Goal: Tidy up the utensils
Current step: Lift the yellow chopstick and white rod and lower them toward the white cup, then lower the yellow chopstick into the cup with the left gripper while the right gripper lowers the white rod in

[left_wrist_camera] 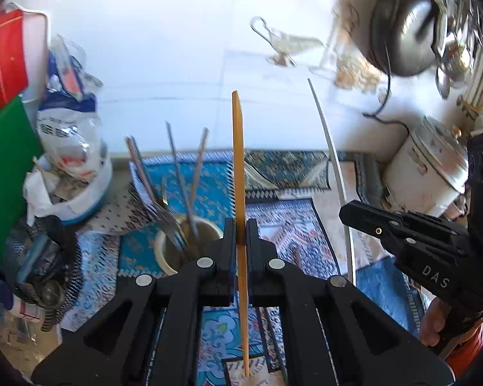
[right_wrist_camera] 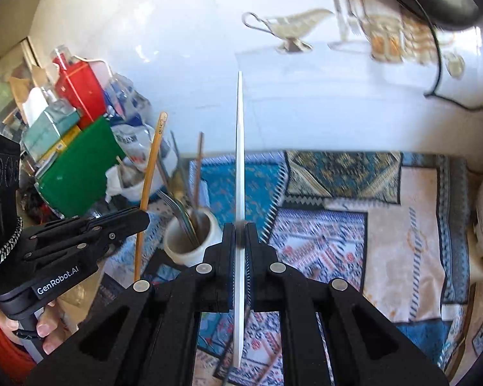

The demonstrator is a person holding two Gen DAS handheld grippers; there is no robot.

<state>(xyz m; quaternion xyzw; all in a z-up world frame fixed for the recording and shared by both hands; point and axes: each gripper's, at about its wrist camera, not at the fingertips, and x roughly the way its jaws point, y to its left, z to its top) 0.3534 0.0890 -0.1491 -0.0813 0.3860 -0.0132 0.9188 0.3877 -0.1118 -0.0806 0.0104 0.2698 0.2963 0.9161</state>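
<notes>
My left gripper is shut on a thin orange-brown wooden chopstick that stands upright between its pads. My right gripper is shut on a white chopstick, also upright. Each view shows the other tool: the right gripper with the white chopstick at right, the left gripper with the wooden chopstick at left. A white cup holding forks and several chopsticks stands on the patterned cloth just left of both grippers, below them; the cup also shows in the right wrist view.
A patterned blue and beige cloth covers the counter. Clutter at left: green board, red box, plastic bags. A white rice cooker and dark pot are at right, a metal gravy boat by the white wall.
</notes>
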